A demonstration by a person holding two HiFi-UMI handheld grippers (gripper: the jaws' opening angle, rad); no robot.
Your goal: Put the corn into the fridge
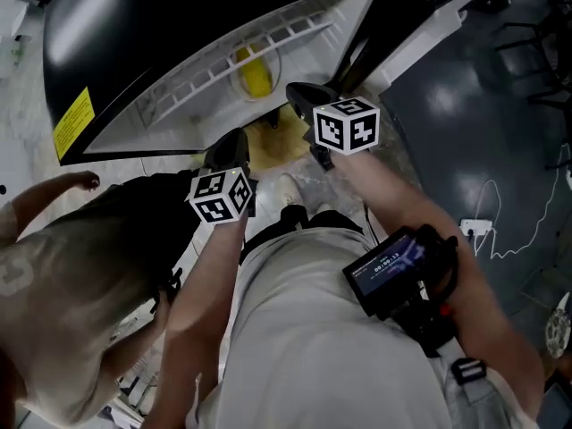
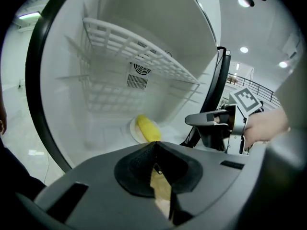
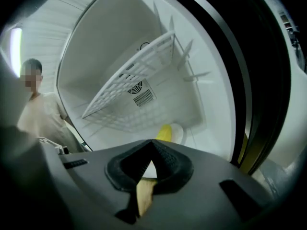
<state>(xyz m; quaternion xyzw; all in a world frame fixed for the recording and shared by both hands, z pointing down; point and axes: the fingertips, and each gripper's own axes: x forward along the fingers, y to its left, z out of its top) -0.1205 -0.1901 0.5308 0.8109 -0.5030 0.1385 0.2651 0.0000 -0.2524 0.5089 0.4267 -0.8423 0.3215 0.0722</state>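
The yellow corn [image 1: 253,77] lies on a small white plate [image 2: 133,130] on the floor of the open fridge, under the white wire shelf [image 1: 241,52]. The corn [image 2: 148,128] shows just beyond my left gripper [image 2: 154,145], which is shut with nothing between its jaws. In the right gripper view the corn [image 3: 165,132] peeks over my right gripper [image 3: 152,143], whose jaws also meet empty. In the head view both grippers hang outside the fridge opening, left gripper [image 1: 231,143] lower, right gripper [image 1: 299,92] closer to the corn. The right gripper [image 2: 204,120] also shows in the left gripper view.
The fridge's black outer shell [image 1: 134,25] with a yellow label [image 1: 73,121] fills the upper left. Its black door frame [image 3: 268,80] stands at the right. Another person [image 1: 54,275] crouches at the left. A power strip and cable [image 1: 474,231] lie on the dark floor.
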